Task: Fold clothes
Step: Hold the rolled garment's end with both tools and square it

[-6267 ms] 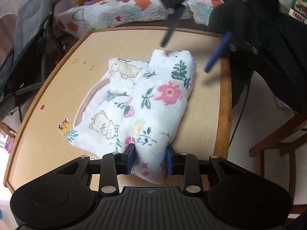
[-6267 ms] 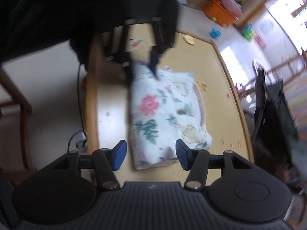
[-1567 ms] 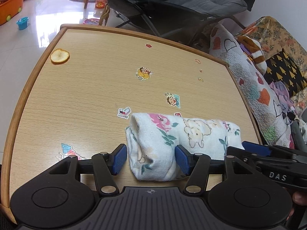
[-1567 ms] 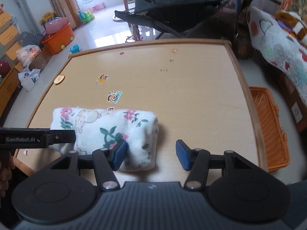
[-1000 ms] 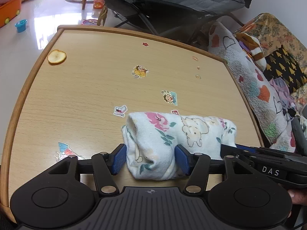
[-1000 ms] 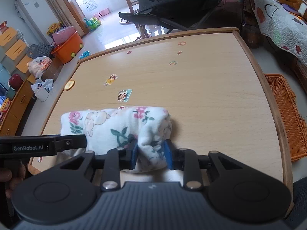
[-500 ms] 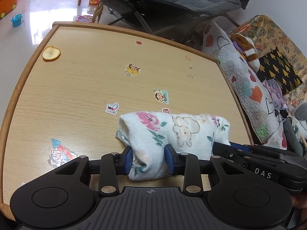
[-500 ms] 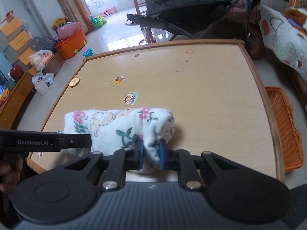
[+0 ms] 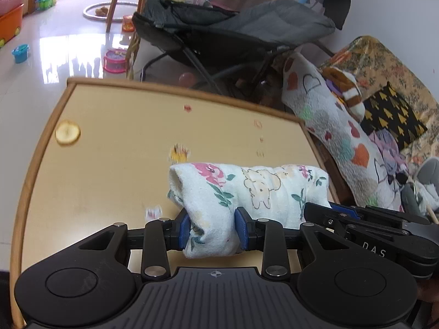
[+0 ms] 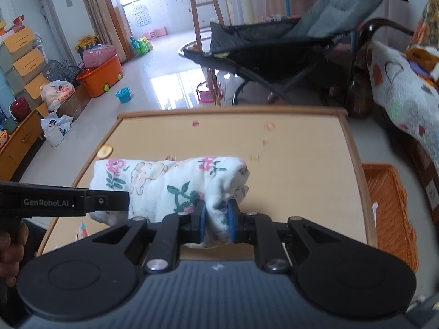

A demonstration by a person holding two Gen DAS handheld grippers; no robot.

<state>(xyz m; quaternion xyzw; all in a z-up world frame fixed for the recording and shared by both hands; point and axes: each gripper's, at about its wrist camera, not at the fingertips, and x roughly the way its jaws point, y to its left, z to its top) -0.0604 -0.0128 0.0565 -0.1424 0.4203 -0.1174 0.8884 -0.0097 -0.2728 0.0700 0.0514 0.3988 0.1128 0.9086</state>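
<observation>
I'm pinching the folded bundle (image 9: 247,192) at both ends so it's keeping its shape instead of flopping open. My left tool (image 9: 212,231) is clamping the bundle's left end, pads squeezing the thick roll of cloth betw. them, jaws held fairly narrow by the fabric. My right tool (image 10: 215,223) is gripping the opposite end, jaws narrower still, w/ a thinner pleat of cloth bunched betw. the blue pads. In the left view the right tool's black body is reaching in from the right edge at the far end of the bundle; in the right view the left tool's arm is crossing in from the left, w/ part of my hand (image 10: 11,249) showing at the edge.

Both tools are angling down and fwd, side by side, facing the same way. The bundle (white, floral and bear print) is spanning betw. them over the near part of the worktop (image 9: 115,142); whether its middle is touching the surface I can't tell, though it's looking lifted clear at the ends. I'm judging the folding itself as about done and this as a carry.

Further out, stickers are dotting the worktop and a pale round disc (image 9: 67,136) is lying near its left rim. To the right, on the floor, an orange basket (image 10: 389,211) is sitting just beside the worktop, possibly where this is going. Beyond that, a dark stroller (image 10: 288,46).
</observation>
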